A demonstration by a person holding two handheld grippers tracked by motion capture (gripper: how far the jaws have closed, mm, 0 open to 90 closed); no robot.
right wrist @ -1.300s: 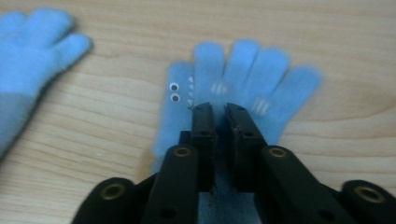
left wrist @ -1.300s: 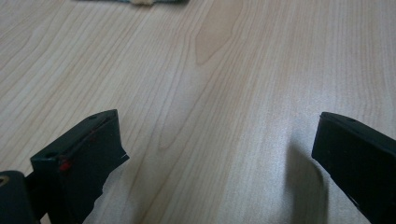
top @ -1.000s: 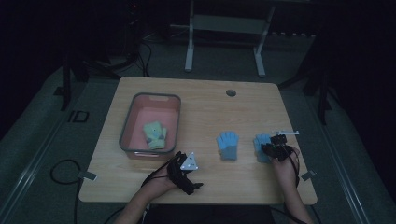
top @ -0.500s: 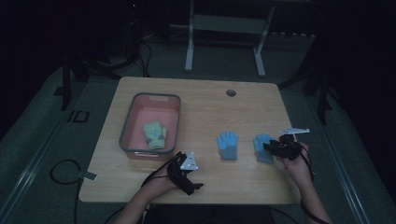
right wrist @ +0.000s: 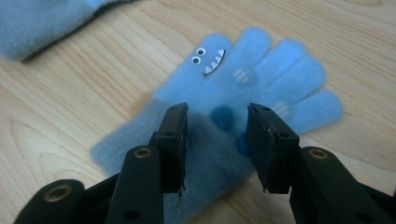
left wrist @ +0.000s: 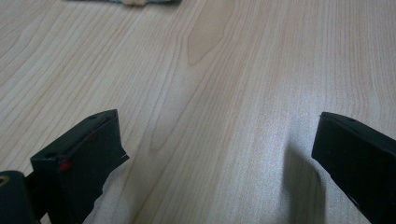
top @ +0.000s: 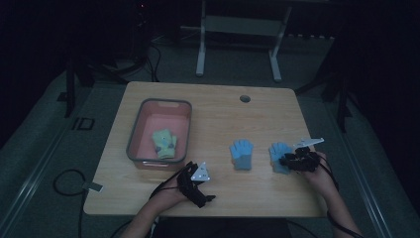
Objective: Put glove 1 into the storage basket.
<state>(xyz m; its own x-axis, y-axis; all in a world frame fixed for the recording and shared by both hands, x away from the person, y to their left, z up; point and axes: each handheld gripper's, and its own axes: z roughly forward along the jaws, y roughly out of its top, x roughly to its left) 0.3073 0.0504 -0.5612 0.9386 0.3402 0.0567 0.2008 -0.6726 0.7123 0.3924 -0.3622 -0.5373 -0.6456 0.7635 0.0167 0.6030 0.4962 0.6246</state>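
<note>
Hovering right over the cuff end of a blue glove [right wrist: 219,126] with the right gripper [right wrist: 217,123], jaws parted partway and straddling the knit, nothing pinched between them, though whether the tips are actually touching the fabric is hard to call. Looking like soft, light fleece, so probably going to flop and bunch rather than hold any shape; no real worry about breaking it, more about only snagging the top layer. Guessing the best bite is across the cuff or palm where the fabric is thickest, not out at the thin fingers. Lying flat near the right edge of the table [top: 218,114] in the high view, same glove [top: 280,156], long axis running cuff-to-fingertips, cuff toward the near edge and fingers pointing toward the far edge; little googly eyes and a toothy grin facing up in the right gripper view. Sitting just beside it toward the middle, a second blue glove [top: 241,153], laid out the same way. Resting near the front edge, the left gripper [top: 194,184], jaws spread wide over bare wood and holding nothing. Parked along the left side, a pink bin [top: 141,124] with a greenish glove [top: 164,144] inside.
</note>
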